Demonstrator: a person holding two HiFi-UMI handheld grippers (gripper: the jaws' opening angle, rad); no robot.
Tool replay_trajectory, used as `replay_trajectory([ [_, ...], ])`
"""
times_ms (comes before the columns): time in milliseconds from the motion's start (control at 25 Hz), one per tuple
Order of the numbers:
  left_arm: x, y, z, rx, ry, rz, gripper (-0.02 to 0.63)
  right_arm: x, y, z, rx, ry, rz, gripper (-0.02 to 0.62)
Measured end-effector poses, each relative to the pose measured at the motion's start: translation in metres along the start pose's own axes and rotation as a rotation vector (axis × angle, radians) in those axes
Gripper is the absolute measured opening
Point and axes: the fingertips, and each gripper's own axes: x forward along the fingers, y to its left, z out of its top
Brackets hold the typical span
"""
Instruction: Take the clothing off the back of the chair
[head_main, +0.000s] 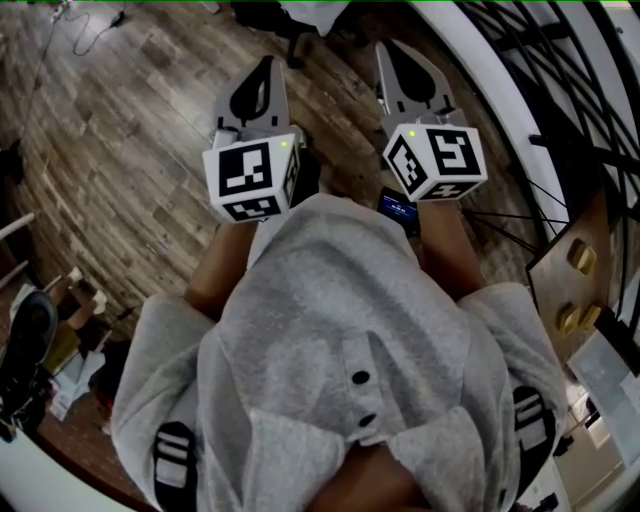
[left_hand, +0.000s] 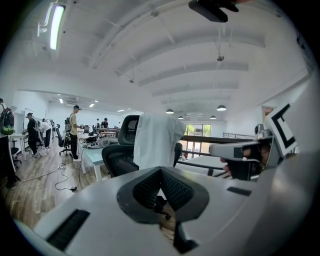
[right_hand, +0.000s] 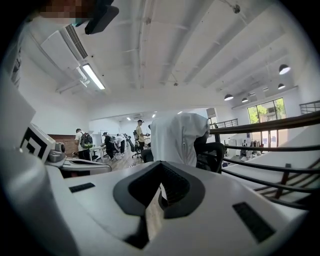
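Observation:
A white garment (left_hand: 157, 140) hangs over the back of a black office chair (left_hand: 116, 159), some way ahead of both grippers. In the right gripper view the same garment (right_hand: 177, 136) covers the chair (right_hand: 214, 154), which stands by a railing. My left gripper (head_main: 268, 62) and right gripper (head_main: 386, 48) are held side by side in front of my body, above the wooden floor. The left gripper's (left_hand: 161, 169) jaws meet at their tips with nothing between them. The right gripper (right_hand: 160, 163) is shut too and holds nothing. Neither gripper touches the garment.
A black metal railing (right_hand: 270, 127) runs along the right side. A light desk (left_hand: 92, 156) stands left of the chair, with a cable (left_hand: 65, 180) on the floor near it. Several people (left_hand: 74, 131) stand at desks farther back on the left.

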Motion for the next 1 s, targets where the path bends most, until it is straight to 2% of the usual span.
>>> replay_trajectory([
  [440, 0.021, 0.025, 0.015, -0.012, -0.013, 0.002, 0.009, 0.029, -0.002, 0.019, 0.01, -0.007, -0.014, 0.011],
  [1000, 0.053, 0.05, 0.038, -0.013, -0.03, -0.044, 0.009, 0.059, -0.004, 0.036, -0.005, -0.03, -0.064, 0.011],
])
